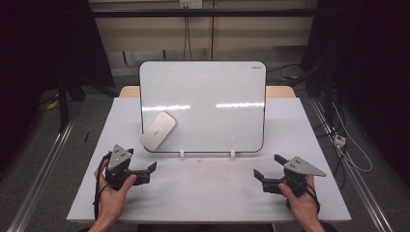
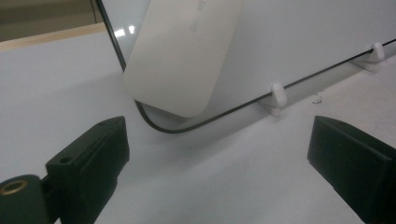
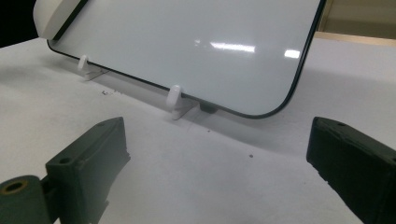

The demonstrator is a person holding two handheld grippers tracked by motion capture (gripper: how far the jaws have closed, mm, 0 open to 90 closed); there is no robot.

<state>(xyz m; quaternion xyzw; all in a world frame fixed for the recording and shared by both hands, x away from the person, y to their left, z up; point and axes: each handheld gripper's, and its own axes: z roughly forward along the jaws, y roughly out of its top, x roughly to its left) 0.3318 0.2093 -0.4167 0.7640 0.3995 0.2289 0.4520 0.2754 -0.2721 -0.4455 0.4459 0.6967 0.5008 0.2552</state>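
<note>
Eraser (image 1: 157,130) is sitting stuck on the lower-left corner of the whiteboard (image 1: 212,92), tilted, its lower end overhanging the board's rounded corner; whiteboard is leaning upright in two small white clips (image 1: 182,154) on the table (image 1: 208,193); left gripper (image 1: 143,172) is hovering just in front of and below the eraser, jaws gaping wide, gripping nothing, touching nothing; right gripper (image 1: 263,180) is sitting near the board's right end, well apart from the eraser, jaws equally wide, empty.
</note>
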